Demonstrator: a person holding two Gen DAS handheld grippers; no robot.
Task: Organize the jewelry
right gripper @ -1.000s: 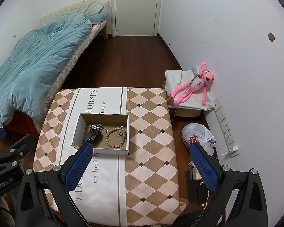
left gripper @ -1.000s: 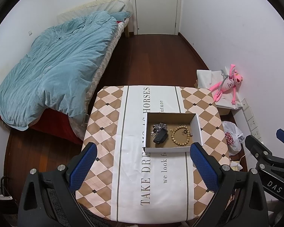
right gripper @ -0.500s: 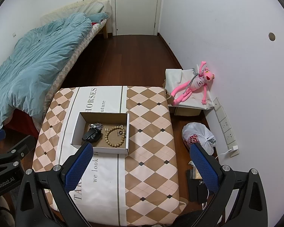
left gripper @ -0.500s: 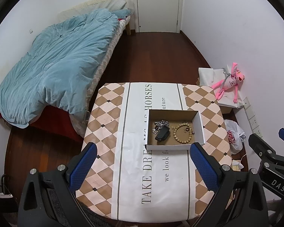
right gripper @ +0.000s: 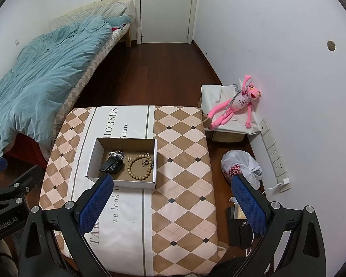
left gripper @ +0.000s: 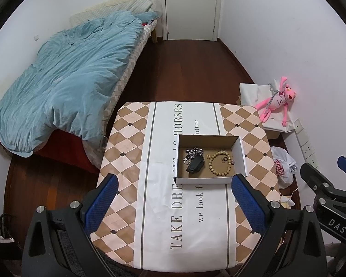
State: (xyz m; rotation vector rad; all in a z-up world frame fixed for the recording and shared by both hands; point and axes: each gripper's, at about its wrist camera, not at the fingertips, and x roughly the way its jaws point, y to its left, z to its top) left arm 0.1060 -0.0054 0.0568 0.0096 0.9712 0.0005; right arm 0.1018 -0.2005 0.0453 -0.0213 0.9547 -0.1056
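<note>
A shallow white cardboard box point(left gripper: 241, 152) point(right gripper: 93, 155) sits on the checkered tablecloth. Inside lie a wooden bead bracelet point(left gripper: 219, 164) point(right gripper: 140, 166), a silver chain point(left gripper: 192, 152) point(right gripper: 117, 154), a black object point(left gripper: 195, 166) point(right gripper: 110, 165) and a small ring point(left gripper: 224, 159) point(right gripper: 146, 162). My left gripper point(left gripper: 174, 199) is open and empty, held high above the table's near side. My right gripper point(right gripper: 173, 198) is open and empty, above the table's right part, right of the box.
The table point(left gripper: 131, 152) point(right gripper: 184, 161) stands between a bed with a blue duvet point(left gripper: 64, 78) and a wall. A pink plush toy point(right gripper: 236, 102) lies on a covered box, a plastic bag point(right gripper: 241, 166) sits on the floor. A closed door point(left gripper: 189, 7) is at the far end.
Both grippers have lifted and drawn back a little, so the table and box appear slightly smaller and lower. The box contents have not moved.
</note>
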